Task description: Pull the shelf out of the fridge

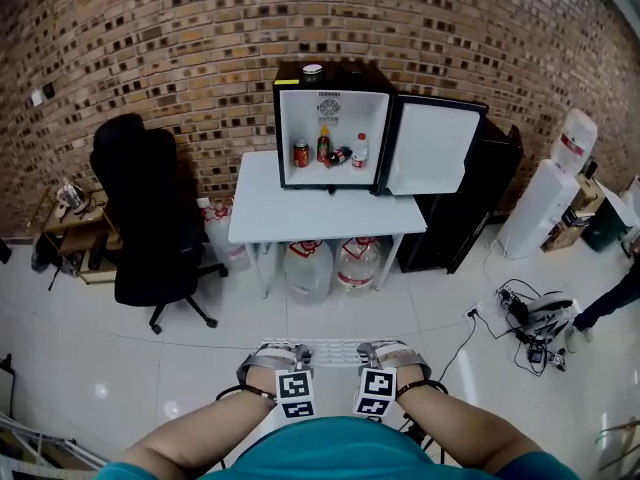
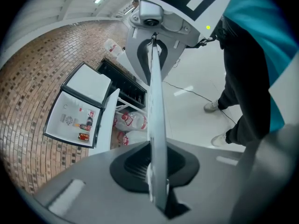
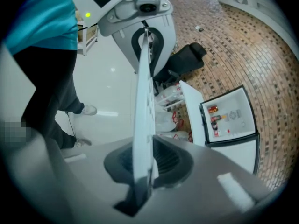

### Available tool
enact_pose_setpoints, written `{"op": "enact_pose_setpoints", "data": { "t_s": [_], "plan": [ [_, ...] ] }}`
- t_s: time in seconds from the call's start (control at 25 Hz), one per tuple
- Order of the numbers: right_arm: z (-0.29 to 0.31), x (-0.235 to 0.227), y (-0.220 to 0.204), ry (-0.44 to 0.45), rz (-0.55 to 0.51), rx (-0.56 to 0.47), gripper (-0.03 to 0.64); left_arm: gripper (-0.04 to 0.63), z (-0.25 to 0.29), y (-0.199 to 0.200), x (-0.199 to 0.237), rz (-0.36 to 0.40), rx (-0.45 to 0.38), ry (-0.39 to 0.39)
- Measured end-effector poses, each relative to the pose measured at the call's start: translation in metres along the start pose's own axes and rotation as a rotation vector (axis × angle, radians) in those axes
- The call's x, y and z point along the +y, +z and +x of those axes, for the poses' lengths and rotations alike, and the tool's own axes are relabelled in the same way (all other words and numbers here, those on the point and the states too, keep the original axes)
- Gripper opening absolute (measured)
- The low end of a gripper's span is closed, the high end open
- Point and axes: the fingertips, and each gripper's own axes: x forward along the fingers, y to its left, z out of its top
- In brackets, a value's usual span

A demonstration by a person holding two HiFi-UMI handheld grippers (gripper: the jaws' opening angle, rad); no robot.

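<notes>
A small black fridge (image 1: 333, 128) stands on a white table (image 1: 300, 218) by the brick wall, its door (image 1: 432, 148) swung open to the right. Inside, a red can (image 1: 300, 154), two dark bottles and a white bottle (image 1: 360, 151) sit in a row; the shelf under them is too small to make out. Both grippers hang close to my body, far from the fridge and turned towards each other. The left gripper (image 1: 285, 353) (image 2: 153, 50) and the right gripper (image 1: 378, 351) (image 3: 145, 41) are shut, with nothing held. The fridge (image 2: 77, 113) (image 3: 229, 115) shows small in both gripper views.
A black office chair (image 1: 145, 218) stands left of the table. Big water jugs (image 1: 310, 268) sit beneath the table. A black cabinet (image 1: 465, 208) and a water dispenser (image 1: 555, 183) are on the right. Cables (image 1: 530, 313) lie on the tiled floor, and a person's leg (image 1: 610, 303) shows at the right edge.
</notes>
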Motion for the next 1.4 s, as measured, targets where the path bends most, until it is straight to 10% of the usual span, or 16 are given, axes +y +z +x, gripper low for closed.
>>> {"op": "enact_pose_setpoints", "data": {
  "t_s": [1.4],
  "plan": [
    [0.0, 0.026, -0.037, 0.065, -0.044, -0.048, 0.031, 0.02, 0.014, 0.037, -0.03, -0.062, 0.048, -0.048]
  ]
}}
